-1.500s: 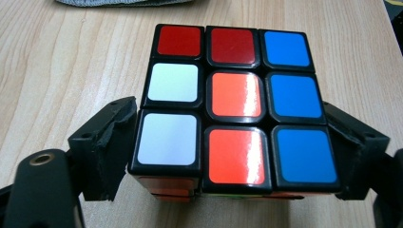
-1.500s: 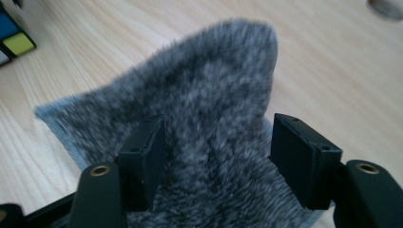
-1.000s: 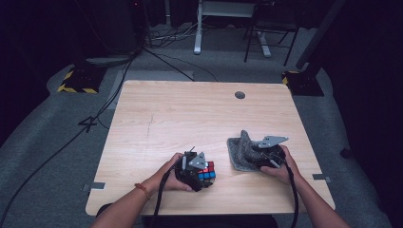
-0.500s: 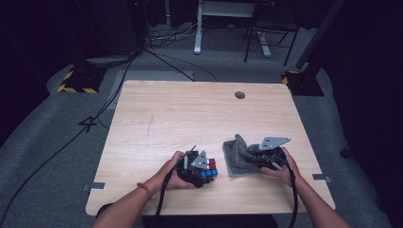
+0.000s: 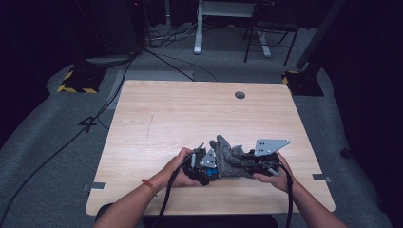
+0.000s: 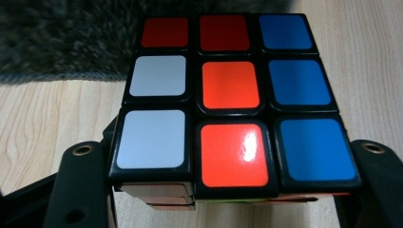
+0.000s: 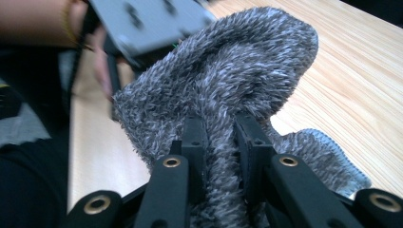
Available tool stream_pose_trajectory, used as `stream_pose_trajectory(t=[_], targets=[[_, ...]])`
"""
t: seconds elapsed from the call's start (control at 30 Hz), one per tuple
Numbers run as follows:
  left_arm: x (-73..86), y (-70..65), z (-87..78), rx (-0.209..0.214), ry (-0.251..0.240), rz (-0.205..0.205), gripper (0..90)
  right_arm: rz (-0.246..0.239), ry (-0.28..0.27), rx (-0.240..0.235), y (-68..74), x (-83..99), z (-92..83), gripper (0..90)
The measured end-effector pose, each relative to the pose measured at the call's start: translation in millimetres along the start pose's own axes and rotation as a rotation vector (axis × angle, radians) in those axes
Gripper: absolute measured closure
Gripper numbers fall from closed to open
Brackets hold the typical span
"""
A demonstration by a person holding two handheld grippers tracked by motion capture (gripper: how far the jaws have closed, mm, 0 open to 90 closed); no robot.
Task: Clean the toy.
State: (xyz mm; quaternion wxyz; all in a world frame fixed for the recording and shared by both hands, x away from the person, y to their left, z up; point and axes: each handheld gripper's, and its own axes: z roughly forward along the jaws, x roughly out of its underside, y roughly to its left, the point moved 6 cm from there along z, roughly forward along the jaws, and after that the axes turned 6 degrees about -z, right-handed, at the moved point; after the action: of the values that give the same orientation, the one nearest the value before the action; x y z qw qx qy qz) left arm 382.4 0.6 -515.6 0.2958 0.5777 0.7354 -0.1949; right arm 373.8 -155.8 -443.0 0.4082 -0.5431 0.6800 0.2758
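Item: fuzzy grey cloth [image 5: 233, 159], now raised off the pale wooden table [image 5: 190, 114] in our right gripper [image 7: 223, 137], jaws just clamped on a fold, touching the multicoloured puzzle cube [image 6: 228, 99] clamped in our left gripper [image 6: 228, 190]; wiping looks imminent.

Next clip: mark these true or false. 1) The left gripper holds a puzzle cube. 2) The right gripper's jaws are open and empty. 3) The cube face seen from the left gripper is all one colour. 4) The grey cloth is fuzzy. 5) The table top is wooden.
1) True: the left gripper is clamped on the puzzle cube.
2) False: the right gripper is pinched on the grey cloth.
3) False: that face shows red, white, orange and blue squares.
4) True: the cloth has a shaggy pile.
5) True: the table shows light wood grain.
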Motion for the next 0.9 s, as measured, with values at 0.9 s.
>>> stream_pose_trajectory(t=[0.9], targets=[[-2.7,4.0,-10.2,-0.014,-0.011,-0.004,33.7,-0.06,0.168,0.157,-11.6,15.6,30.0,76.2]])
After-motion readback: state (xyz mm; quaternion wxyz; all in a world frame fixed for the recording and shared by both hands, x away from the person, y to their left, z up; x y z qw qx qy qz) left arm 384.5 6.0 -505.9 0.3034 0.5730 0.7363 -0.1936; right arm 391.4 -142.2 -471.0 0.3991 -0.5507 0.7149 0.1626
